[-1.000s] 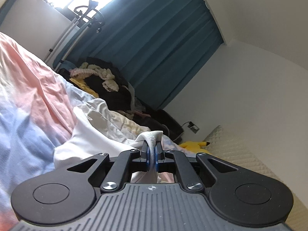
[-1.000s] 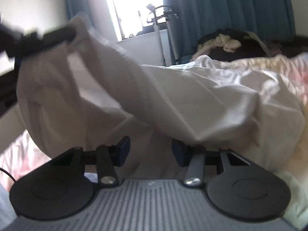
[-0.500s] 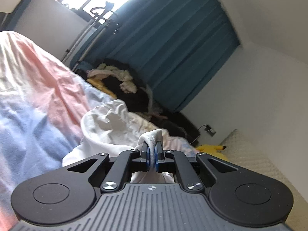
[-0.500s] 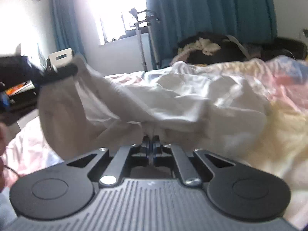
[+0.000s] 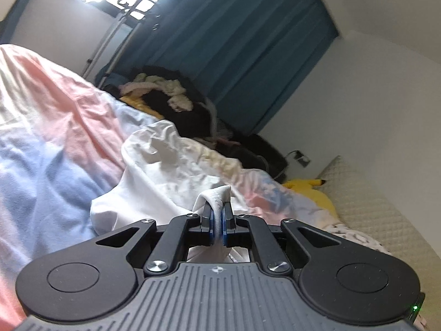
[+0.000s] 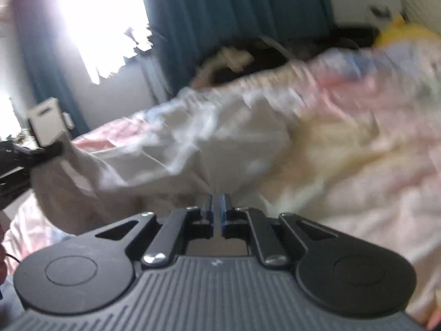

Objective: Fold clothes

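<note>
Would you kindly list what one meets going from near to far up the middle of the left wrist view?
Left gripper shut on the white garment's edge → the white garment spread on the pink and blue bedding → dark clothes pile → teal curtain.

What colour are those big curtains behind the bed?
The curtains are dark teal blue, seen best in the left wrist view.
</note>
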`<control>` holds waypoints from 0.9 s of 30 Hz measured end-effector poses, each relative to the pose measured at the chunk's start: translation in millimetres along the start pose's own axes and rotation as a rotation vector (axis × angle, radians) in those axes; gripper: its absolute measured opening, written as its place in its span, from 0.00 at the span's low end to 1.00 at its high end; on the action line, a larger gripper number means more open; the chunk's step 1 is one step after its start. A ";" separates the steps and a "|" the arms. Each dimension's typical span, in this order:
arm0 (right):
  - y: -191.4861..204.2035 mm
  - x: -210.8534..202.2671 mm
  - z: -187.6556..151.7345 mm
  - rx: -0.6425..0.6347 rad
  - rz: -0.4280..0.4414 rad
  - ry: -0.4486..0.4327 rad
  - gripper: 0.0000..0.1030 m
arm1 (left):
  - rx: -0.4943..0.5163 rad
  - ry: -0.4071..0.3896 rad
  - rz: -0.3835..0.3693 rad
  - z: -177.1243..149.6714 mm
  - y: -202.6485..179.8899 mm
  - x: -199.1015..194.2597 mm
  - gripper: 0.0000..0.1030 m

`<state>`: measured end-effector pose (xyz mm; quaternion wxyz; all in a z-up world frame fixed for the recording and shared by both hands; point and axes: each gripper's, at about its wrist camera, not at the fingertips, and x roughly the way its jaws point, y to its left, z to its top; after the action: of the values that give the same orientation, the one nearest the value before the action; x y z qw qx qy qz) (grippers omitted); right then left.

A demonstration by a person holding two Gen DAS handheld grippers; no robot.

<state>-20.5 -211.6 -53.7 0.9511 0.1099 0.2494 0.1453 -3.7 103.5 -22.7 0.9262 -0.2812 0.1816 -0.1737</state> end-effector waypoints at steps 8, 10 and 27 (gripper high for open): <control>76.5 26.0 -10.3 -0.300 0.147 -0.074 0.42 | 0.006 -0.024 -0.072 -2.0 -6.5 -2.3 0.07; 89.3 38.3 -10.7 -0.349 0.124 -0.080 0.42 | 0.008 -0.024 -0.079 -2.6 -7.1 -1.7 0.07; 90.7 53.3 -27.2 -0.559 -0.167 -0.116 0.55 | -0.042 -0.061 -0.072 0.0 -2.3 -5.2 0.07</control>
<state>-10.0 -105.5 -74.9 0.9658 -0.1692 0.1533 0.1232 -8.7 103.9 -20.1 0.9183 -0.3121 0.1468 -0.1945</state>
